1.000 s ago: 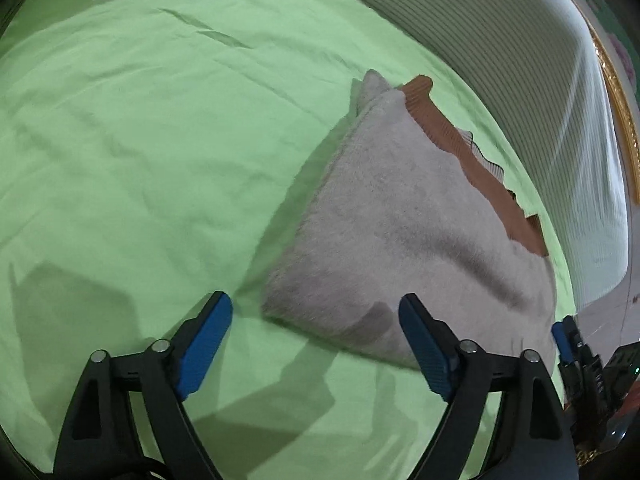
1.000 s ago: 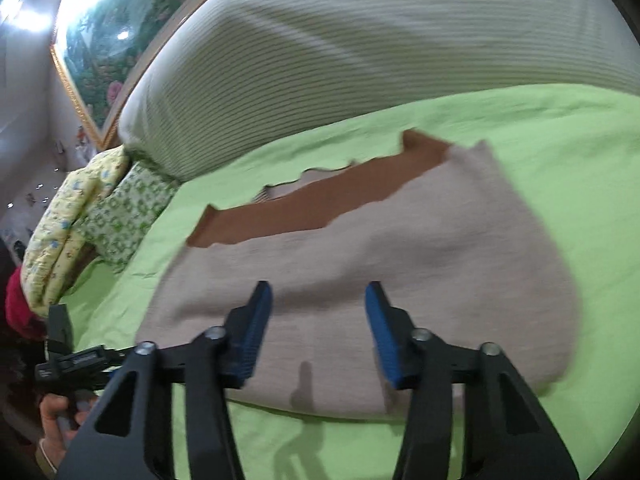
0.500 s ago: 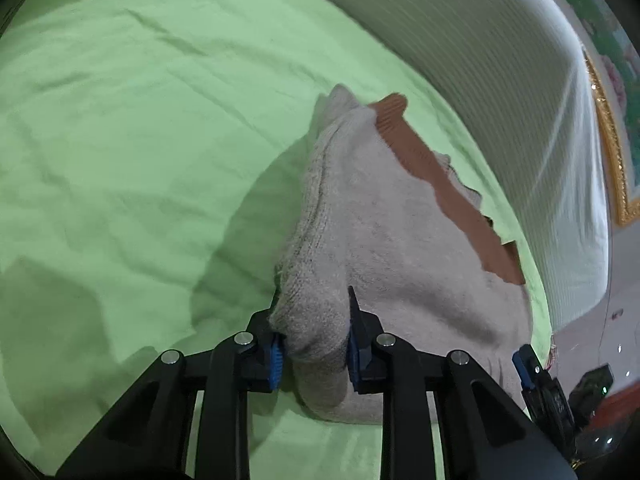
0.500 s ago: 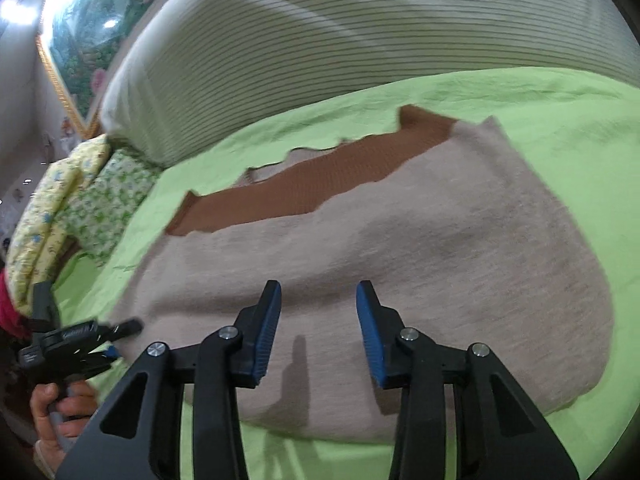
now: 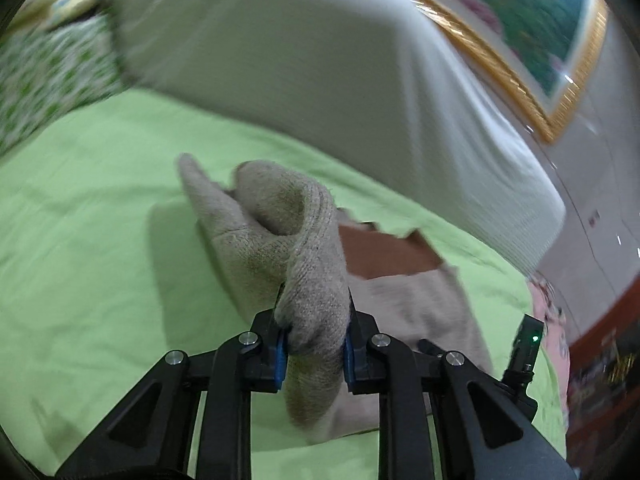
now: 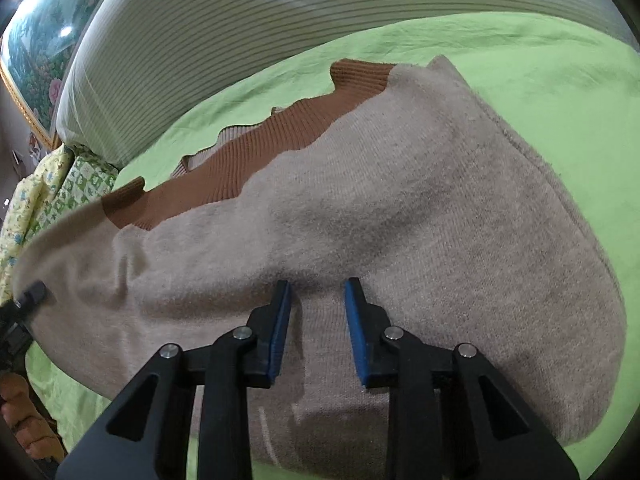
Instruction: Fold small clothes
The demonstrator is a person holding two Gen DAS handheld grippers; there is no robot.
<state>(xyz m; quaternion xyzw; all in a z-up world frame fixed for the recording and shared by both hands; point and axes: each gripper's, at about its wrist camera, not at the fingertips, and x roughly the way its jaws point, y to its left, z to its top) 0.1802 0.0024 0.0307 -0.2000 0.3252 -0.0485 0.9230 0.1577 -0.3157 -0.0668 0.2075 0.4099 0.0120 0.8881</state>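
Lifted off the green sheet (image 5: 92, 216), the sweater (image 5: 316, 280) corner hangs pinched in my left gripper (image 5: 314, 344); my right gripper (image 6: 318, 320), jaws just narrowing, stays unclamped above the knit

Both views are evenly lit by soft indoor light, with colours clear and nothing dim. The left wrist view is smeared by motion blur: the striped headboard cushion (image 5: 320, 72), the patterned bedding at upper left and the framed picture (image 5: 532, 28) at upper right are all soft. The right wrist view is sharper, blurring only at far left. Glare spots sit on the picture glass. Fisheye bending curves the edges, and the corners go black.
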